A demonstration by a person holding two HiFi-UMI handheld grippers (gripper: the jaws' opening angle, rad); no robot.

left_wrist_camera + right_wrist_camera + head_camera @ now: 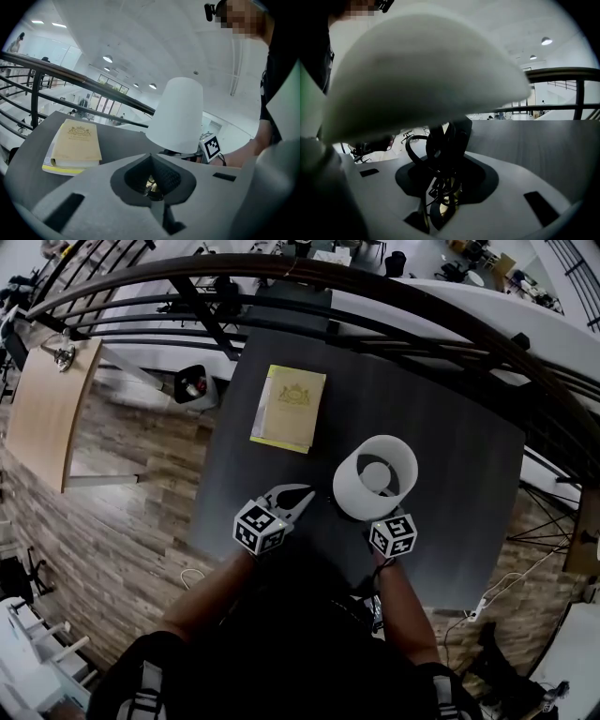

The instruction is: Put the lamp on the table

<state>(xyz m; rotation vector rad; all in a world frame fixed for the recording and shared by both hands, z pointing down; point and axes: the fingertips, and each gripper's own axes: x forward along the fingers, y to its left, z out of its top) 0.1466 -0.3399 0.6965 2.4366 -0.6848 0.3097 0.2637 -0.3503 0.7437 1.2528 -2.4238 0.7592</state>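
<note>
Nearest, right gripper (386, 524): jaws spread; black lamp stem (447, 140) and looped cord (411, 146) stand between them, not visibly pinched.
Next, left gripper (298, 495): jaws pressed together, empty, just left of the lamp (375, 474).
Lamp: upright on the table (450, 456), white shade, on the near half.
Table: dark top, carrying lamp and book.
Book (289, 407): yellow, lying flat, beyond the lamp to the left.
Railing (281, 306): dark bars past the far edge.
Risk: the cord may snag a jaw as the right gripper backs away, tipping the lamp; a knock to the shade could do likewise.
</note>
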